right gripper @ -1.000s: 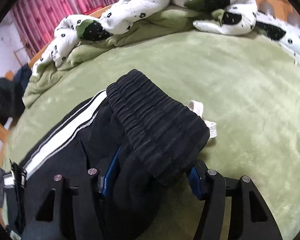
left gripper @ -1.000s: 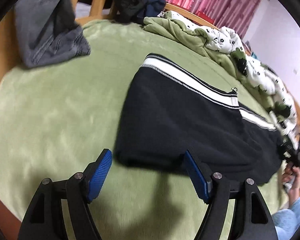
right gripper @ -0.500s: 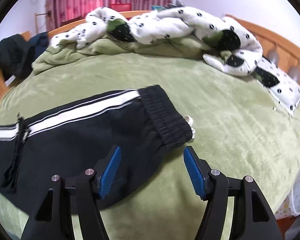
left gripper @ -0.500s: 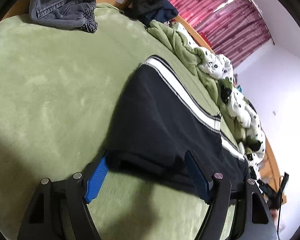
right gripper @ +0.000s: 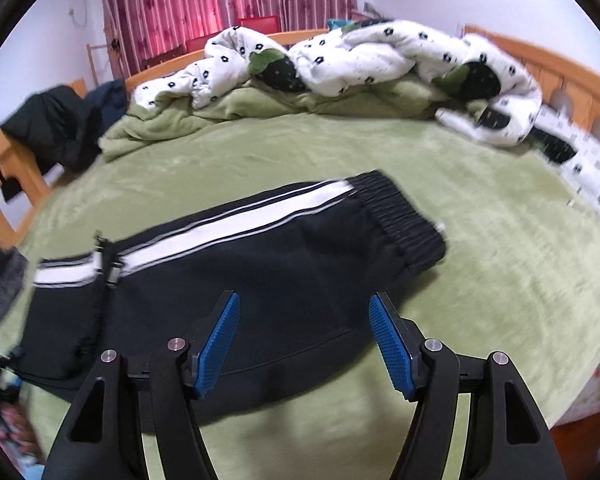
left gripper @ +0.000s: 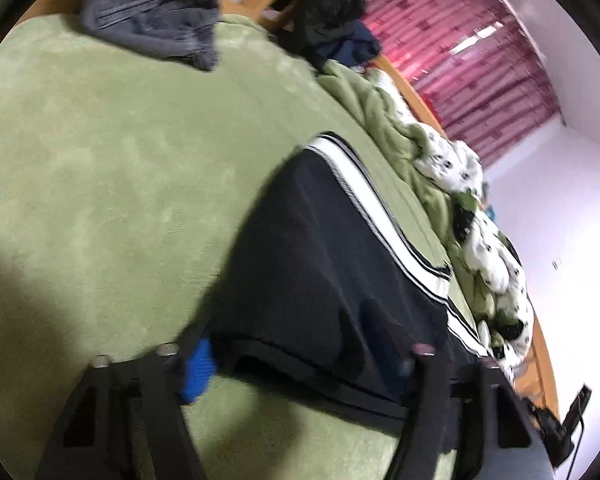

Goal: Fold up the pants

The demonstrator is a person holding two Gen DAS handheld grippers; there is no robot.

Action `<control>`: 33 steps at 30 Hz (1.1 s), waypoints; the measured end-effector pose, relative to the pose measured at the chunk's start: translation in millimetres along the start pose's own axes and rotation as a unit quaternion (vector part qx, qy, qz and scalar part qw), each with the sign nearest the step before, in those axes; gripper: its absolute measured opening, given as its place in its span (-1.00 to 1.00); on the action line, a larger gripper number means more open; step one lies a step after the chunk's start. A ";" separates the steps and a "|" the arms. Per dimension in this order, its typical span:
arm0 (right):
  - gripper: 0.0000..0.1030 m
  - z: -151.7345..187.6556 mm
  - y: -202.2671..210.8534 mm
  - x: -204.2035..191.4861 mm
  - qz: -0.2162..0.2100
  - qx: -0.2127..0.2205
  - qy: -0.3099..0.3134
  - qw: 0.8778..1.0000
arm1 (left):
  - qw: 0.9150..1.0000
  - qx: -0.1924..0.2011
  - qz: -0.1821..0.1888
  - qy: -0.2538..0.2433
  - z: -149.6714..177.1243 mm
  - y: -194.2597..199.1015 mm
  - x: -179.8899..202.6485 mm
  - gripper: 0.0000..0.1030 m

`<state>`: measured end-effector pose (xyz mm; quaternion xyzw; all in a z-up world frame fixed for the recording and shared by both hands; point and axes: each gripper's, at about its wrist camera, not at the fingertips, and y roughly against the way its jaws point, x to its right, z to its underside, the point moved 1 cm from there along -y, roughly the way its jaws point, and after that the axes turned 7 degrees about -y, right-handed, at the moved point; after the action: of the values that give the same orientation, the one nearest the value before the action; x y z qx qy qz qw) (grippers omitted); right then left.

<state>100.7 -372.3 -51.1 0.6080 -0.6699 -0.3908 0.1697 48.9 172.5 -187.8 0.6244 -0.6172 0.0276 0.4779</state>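
Blue-padded fingers of the left gripper [left gripper: 300, 364] straddle the near hem of the black track pants [left gripper: 332, 272] and are closing on it; one pad is buried in dark cloth, so actual contact cannot be confirmed. The right gripper [right gripper: 304, 334] hovers above the same pants, jaws wide apart, holding nothing. The pants lie flat on the green bedspread [right gripper: 480, 240], white side stripe [right gripper: 236, 228] up, ribbed waistband [right gripper: 400, 220] toward the right. By the look of it, the leg end is being picked up for a fold; next, the hem probably needs lifting and carrying toward the waistband. Motion blur softens the left view, and the far leg end is cut off in the right view.
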 end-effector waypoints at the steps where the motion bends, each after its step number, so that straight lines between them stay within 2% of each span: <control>1: 0.25 0.2 -0.4 -2.6 -0.008 -0.009 -0.003 1.000 | 1.000 -0.003 -0.001 0.011 -0.8 0.8 -3.6 -0.07; 2: 0.18 1.9 0.2 -5.9 -0.017 -0.014 -0.005 1.000 | 1.000 -0.008 -0.002 0.018 -1.9 0.9 -6.4 -0.23; 5: 0.15 9.7 6.2 -19.4 -0.027 -0.016 0.005 0.999 | 0.999 -0.037 0.004 0.025 -8.1 -0.2 -7.6 -0.51; 8: 0.15 18.8 17.2 -28.8 -0.036 -0.008 0.015 0.999 | 0.999 -0.038 -0.004 0.006 -16.5 7.7 8.9 -0.63; 11: 0.15 25.6 26.7 -33.6 -0.047 -0.005 0.027 0.999 | 0.998 -0.025 -0.026 -0.057 -24.6 19.5 45.3 -0.69; 14: 0.15 31.1 41.8 -33.6 -0.050 0.015 0.042 0.998 | 0.992 -0.006 -0.017 -0.124 -33.2 29.0 91.4 -0.72; 19: 0.15 35.2 64.9 -24.3 -0.066 0.053 0.073 0.994 | 0.971 -0.006 -0.019 -0.237 -41.7 32.0 184.3 -0.75; 23: 0.15 38.0 69.1 -9.4 -0.064 0.077 0.090 0.991 | 0.952 -0.015 0.007 -0.305 -20.5 26.8 252.3 -0.76; 27: 0.15 39.0 56.8 14.6 -0.064 0.072 0.082 0.992 | 0.937 -0.050 0.045 -0.342 27.3 -6.2 304.1 -0.77; 29: 0.15 38.3 48.3 29.3 -0.062 0.062 0.068 0.994 | 0.933 -0.073 0.057 -0.347 56.8 -30.1 315.8 -0.77; 33: 0.15 39.8 37.6 49.9 -0.057 0.049 0.057 0.996 | 0.932 -0.129 0.076 -0.329 103.8 -70.6 312.4 -0.77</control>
<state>37.0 -408.6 -61.4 0.6743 -0.6413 -0.3317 0.1550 121.4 -141.0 -88.7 0.4828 -0.7839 -0.2224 0.3209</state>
